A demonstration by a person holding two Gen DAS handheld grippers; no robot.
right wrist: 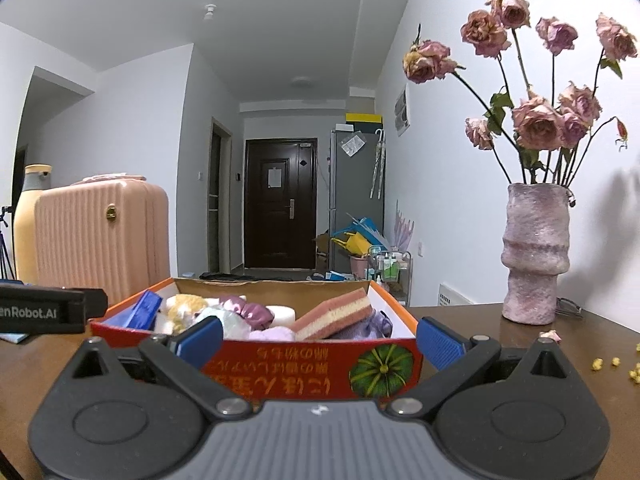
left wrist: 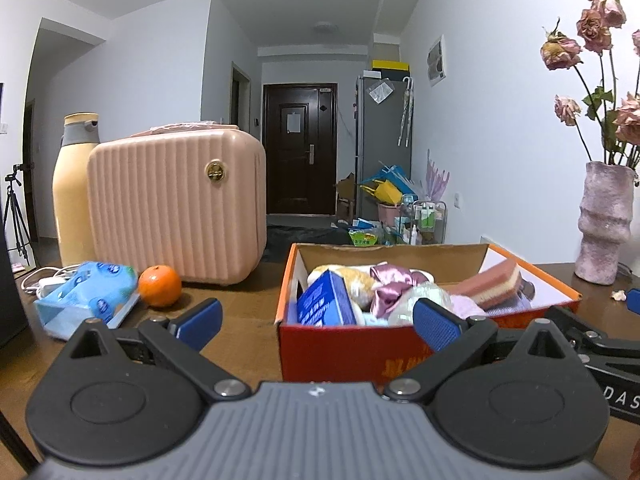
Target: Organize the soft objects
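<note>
From the left wrist view, the left gripper [left wrist: 316,322] hangs spread wide and empty before the red box [left wrist: 344,352], which already holds a sponge [left wrist: 494,282], purple cloth [left wrist: 386,286] and a plush toy [left wrist: 352,280]; a blue tissue pack [left wrist: 86,294] lies far left on the table [left wrist: 240,320] (probably the last soft item). From the right wrist view, the right gripper [right wrist: 318,342] is likewise spread and empty, near the box's front.
</note>
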